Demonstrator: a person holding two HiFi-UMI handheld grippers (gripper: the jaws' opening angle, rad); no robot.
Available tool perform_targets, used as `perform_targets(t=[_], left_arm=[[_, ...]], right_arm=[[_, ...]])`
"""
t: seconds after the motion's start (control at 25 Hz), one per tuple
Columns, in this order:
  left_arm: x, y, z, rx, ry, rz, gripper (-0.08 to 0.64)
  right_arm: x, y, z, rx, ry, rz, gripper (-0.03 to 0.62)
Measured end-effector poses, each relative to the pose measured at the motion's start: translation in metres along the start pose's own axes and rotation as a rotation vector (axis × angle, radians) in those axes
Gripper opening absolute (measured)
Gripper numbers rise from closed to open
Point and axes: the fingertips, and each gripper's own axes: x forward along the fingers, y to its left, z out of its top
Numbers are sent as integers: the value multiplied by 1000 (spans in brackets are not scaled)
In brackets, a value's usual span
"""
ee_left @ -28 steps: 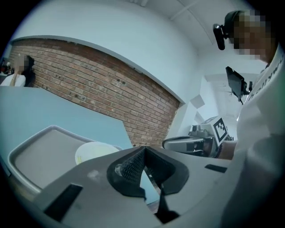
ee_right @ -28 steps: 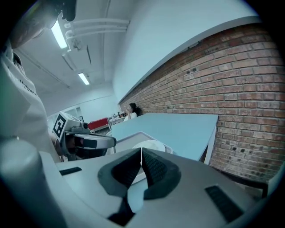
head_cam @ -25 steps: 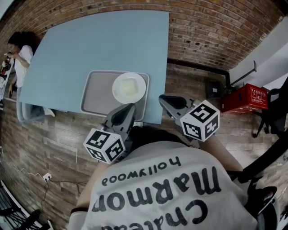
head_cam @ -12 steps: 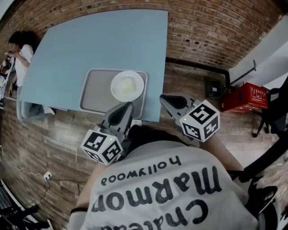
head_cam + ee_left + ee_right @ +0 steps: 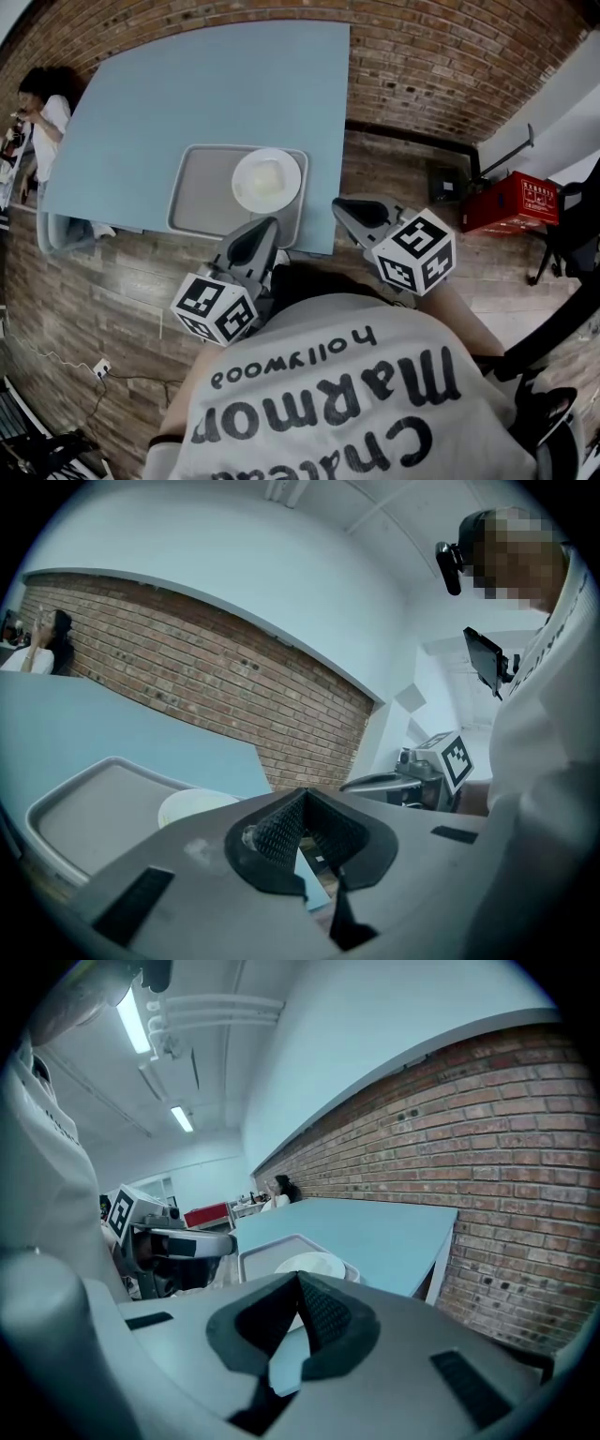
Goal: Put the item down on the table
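Now plate (image 5: 267,181) sits beyond closed fingers (image 5: 251,240).

Lying flat near the front edge of the light-blue tabletop (image 5: 206,94): grey tray (image 5: 197,192), carrying a round white plate (image 5: 267,181) at its right end.

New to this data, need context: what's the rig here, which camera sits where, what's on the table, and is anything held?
There is no robot here. A person holds a pair of hand-held tongs in each hand. The head view comes from a camera on the person's head, looking down past their shirt. It shows the left tongs at the picture's left and the right tongs at its right. The marker cubes are part of the tongs. The other two views come from a camera riding on each pair, looking along its jaws. On the blue table sits a grey tray with a white plate on it. Both pairs look closed, with nothing between the jaws.
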Motion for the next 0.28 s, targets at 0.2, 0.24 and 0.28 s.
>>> perform_targets(t=[0.2, 0.24, 0.28], left_arm=[[3, 14, 4, -15, -10, -15, 6], [4, 17, 4, -19, -8, -18, 7], [6, 20, 4, -22, -7, -21, 7]], right_arm=[[4, -3, -1, -9, 9, -30, 9], [4, -5, -1, -5, 10, -39, 9], [4, -7, -1, -1, 11, -47, 9]])
